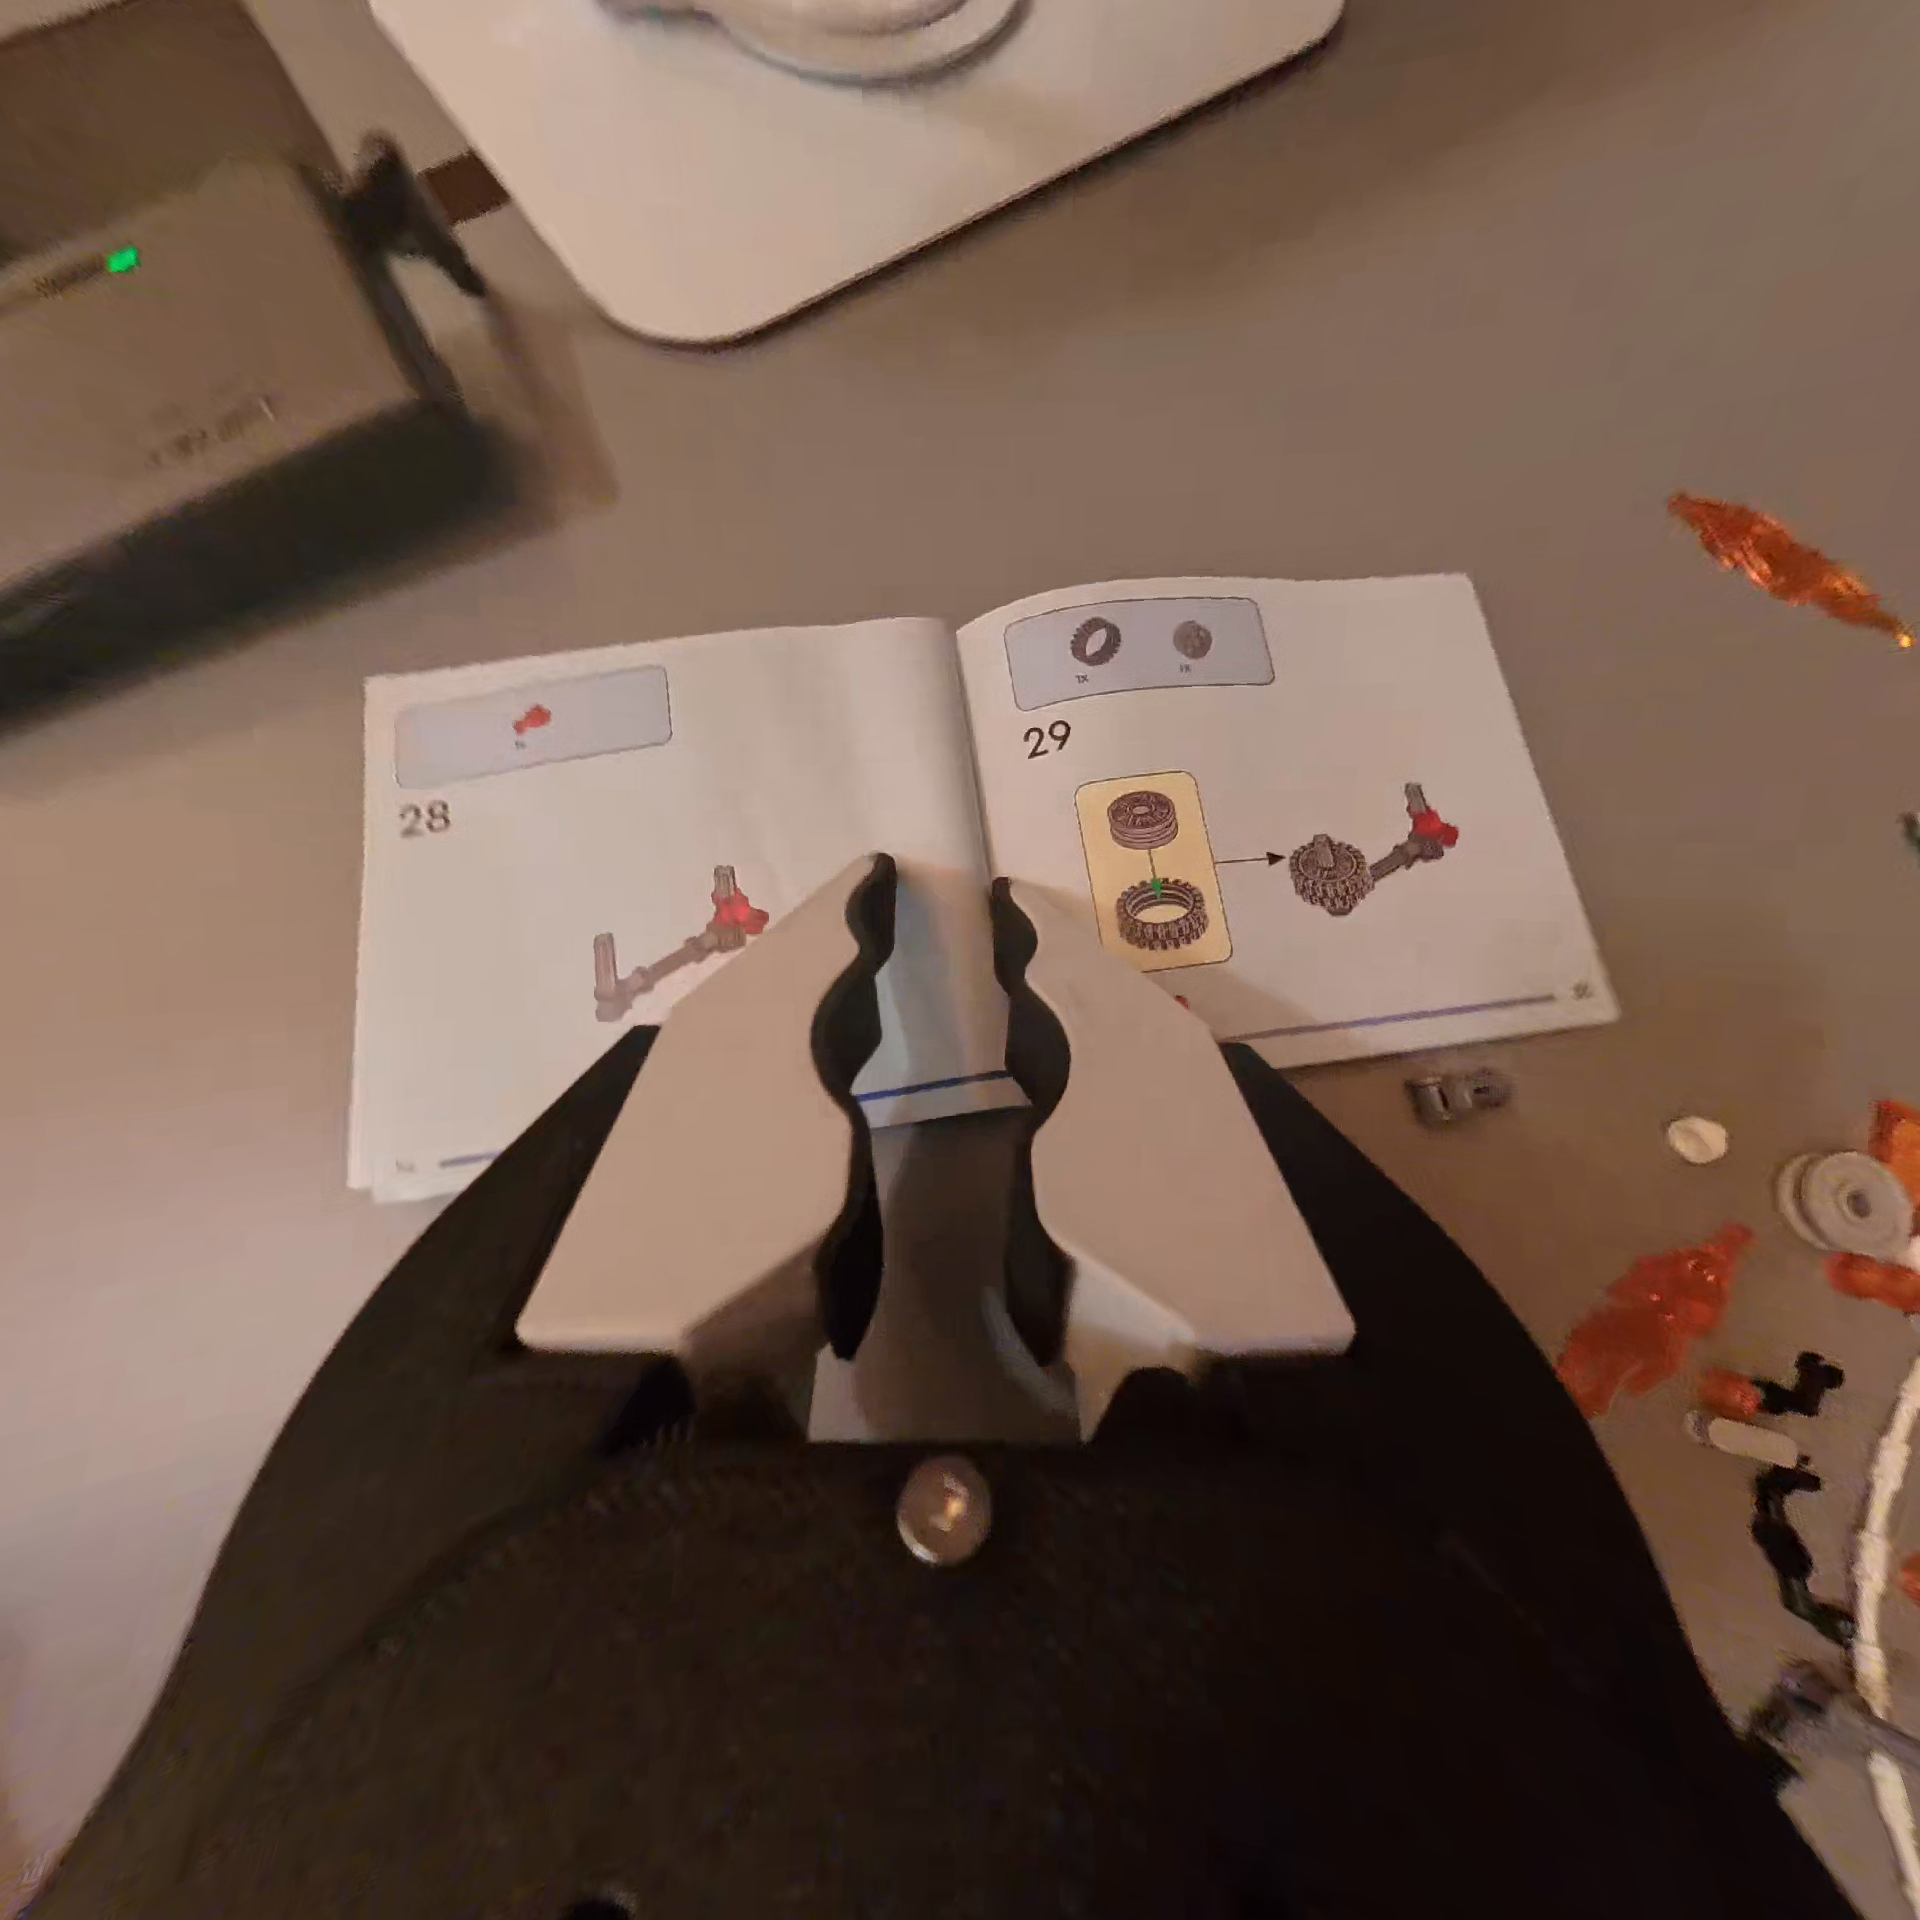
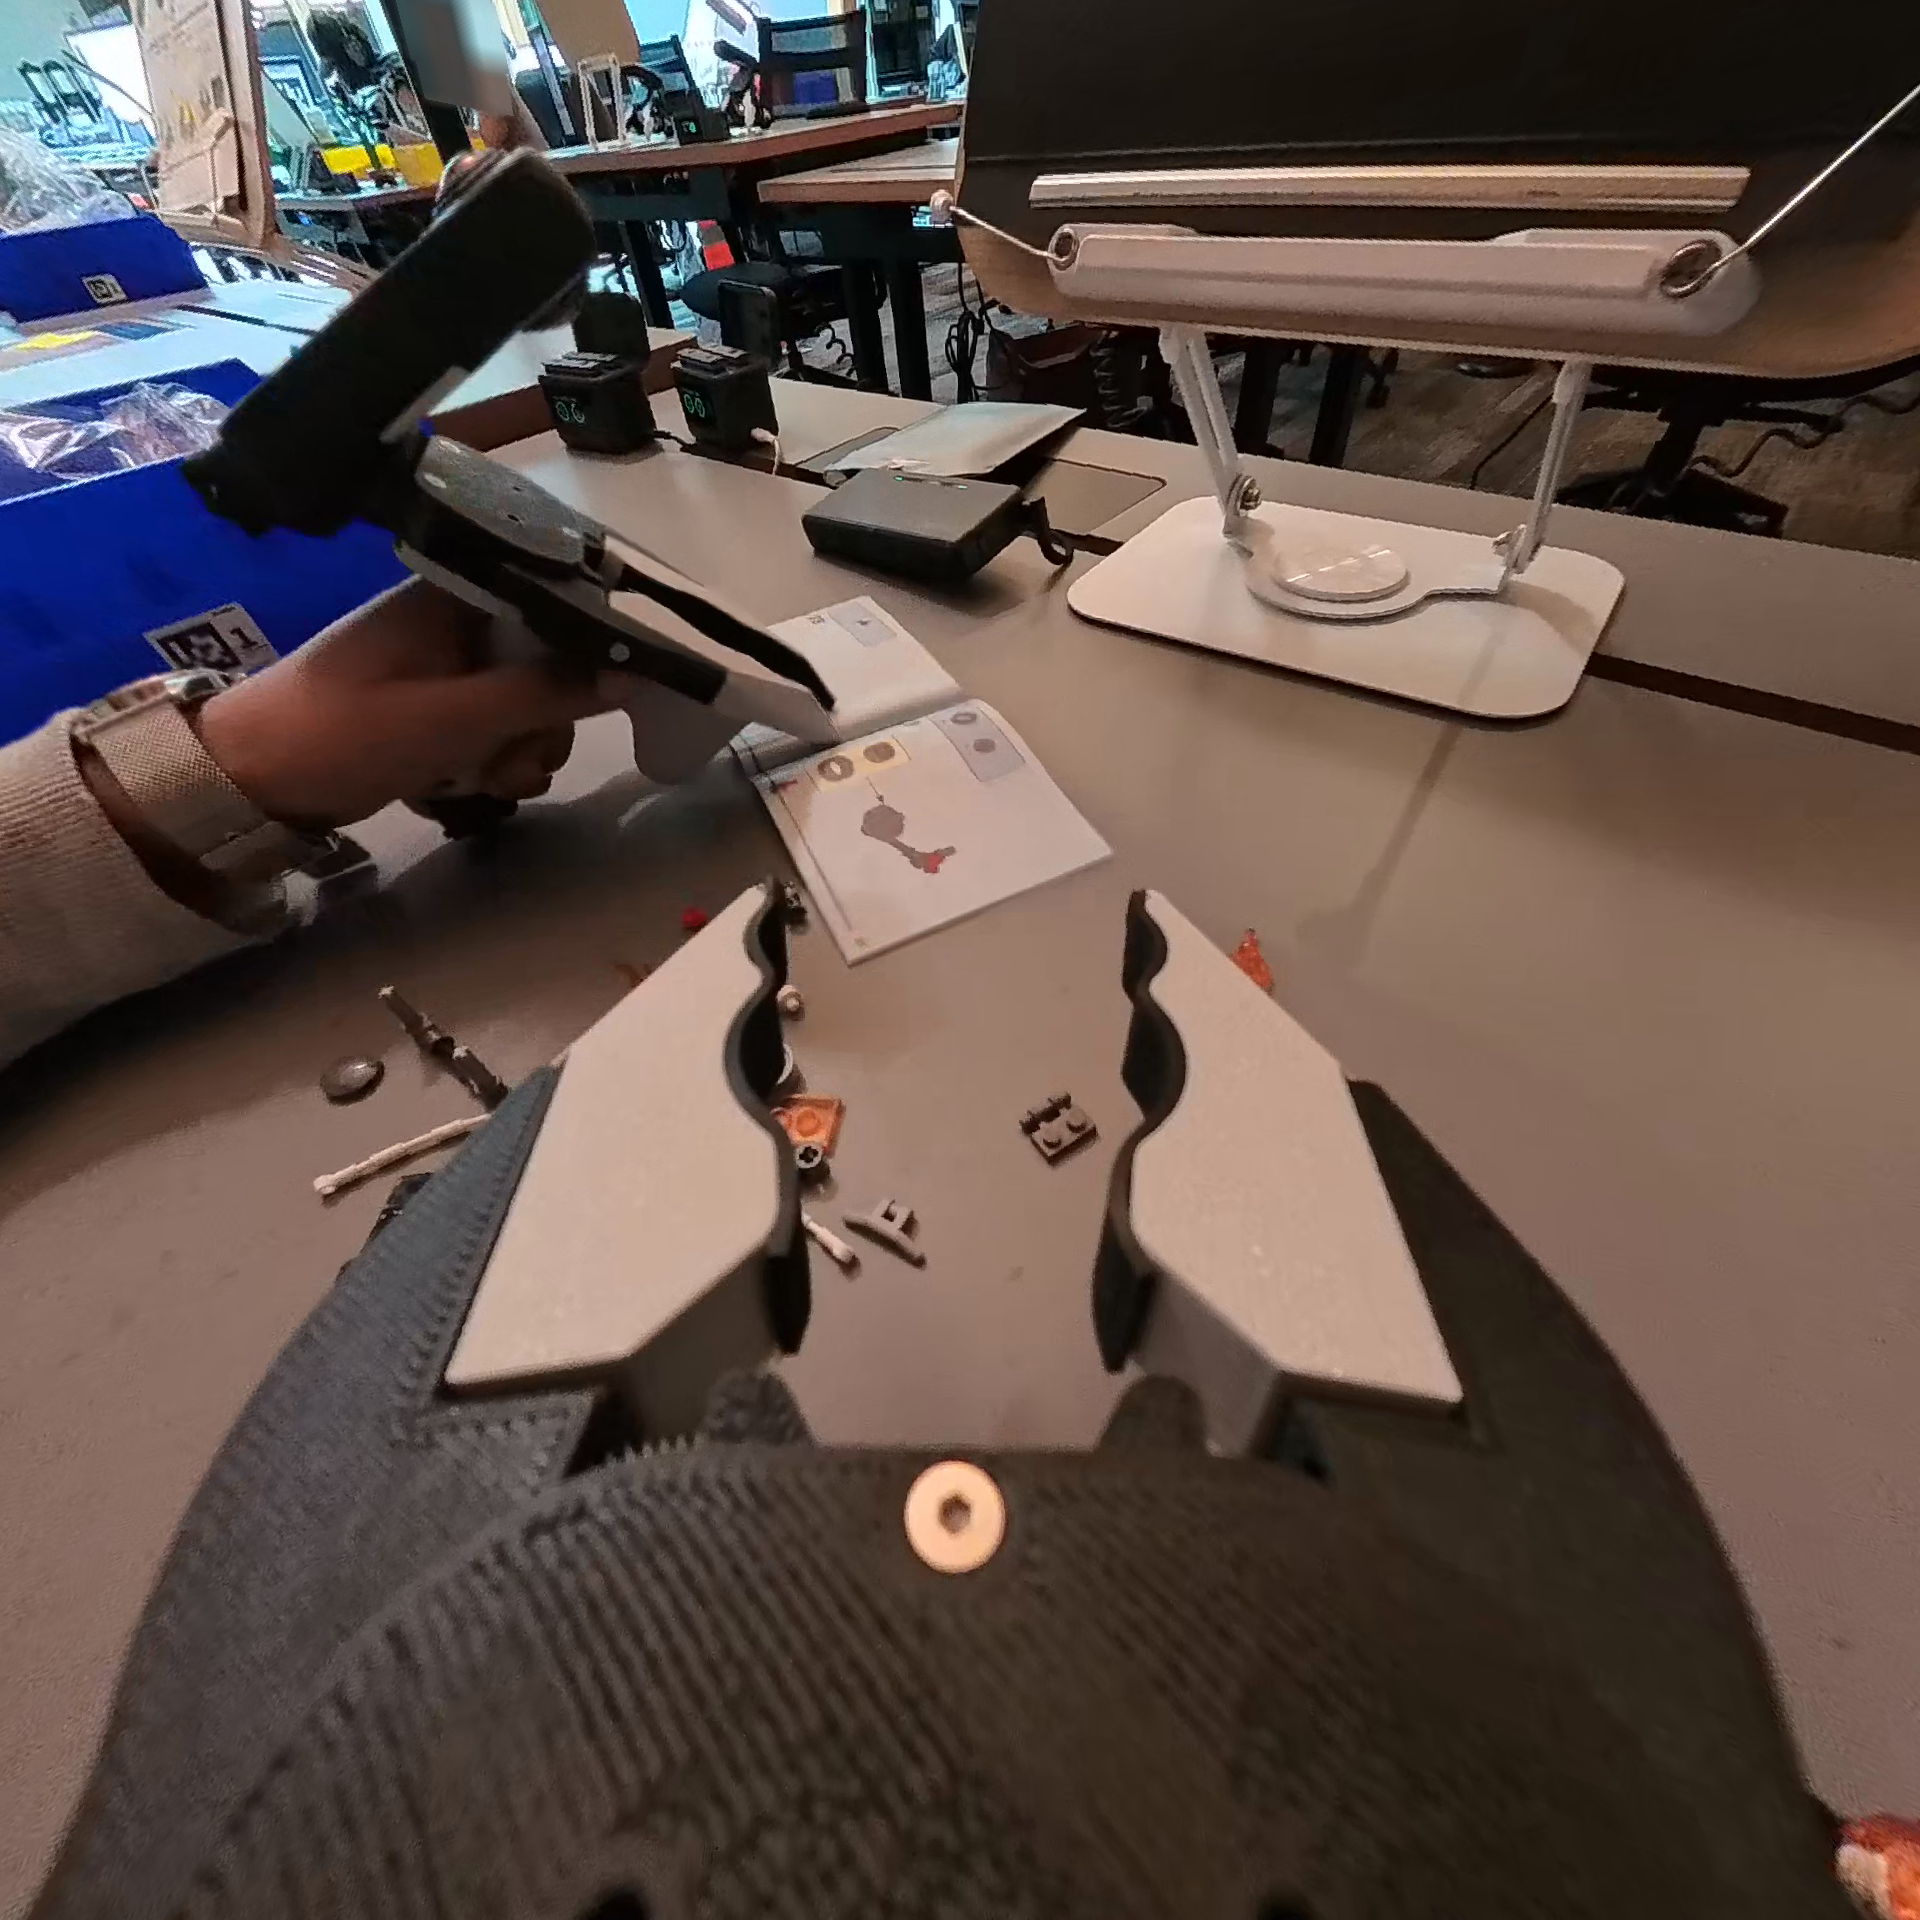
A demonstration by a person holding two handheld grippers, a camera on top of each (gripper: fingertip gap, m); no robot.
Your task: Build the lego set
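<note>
An open instruction booklet (image 1: 1299, 831) lies on the grey table and also shows in the right wrist view (image 2: 935, 831). My left gripper (image 1: 943, 883) is over its spine with a narrow gap between the fingers. A curled page shows in the gap, and nothing is clearly gripped. In the right wrist view the left gripper (image 2: 821, 707) touches the booklet with its tip. My right gripper (image 2: 956, 899) is wide open and empty above loose pieces: a dark two-stud plate (image 2: 1060, 1127), an orange piece (image 2: 810, 1122) and a small grey piece (image 2: 888, 1226).
Orange flame pieces (image 1: 1652, 1320), a grey hub (image 1: 1849, 1205), a grey connector (image 1: 1460, 1096) and a black chain (image 1: 1787, 1496) lie to the booklet's right. A white monitor stand base (image 2: 1340, 613) and a black box (image 2: 914, 520) stand behind. A person's hand (image 2: 395, 717) holds the left gripper. My right fingertips sit around 20 cm from my left ones. From my right tips it is roughly 8 cm to the dark two-stud plate (image 2: 1060, 1127); from my left, 20 cm. The small grey piece (image 2: 888, 1226) lies around 9 cm away from my right fingertips.
</note>
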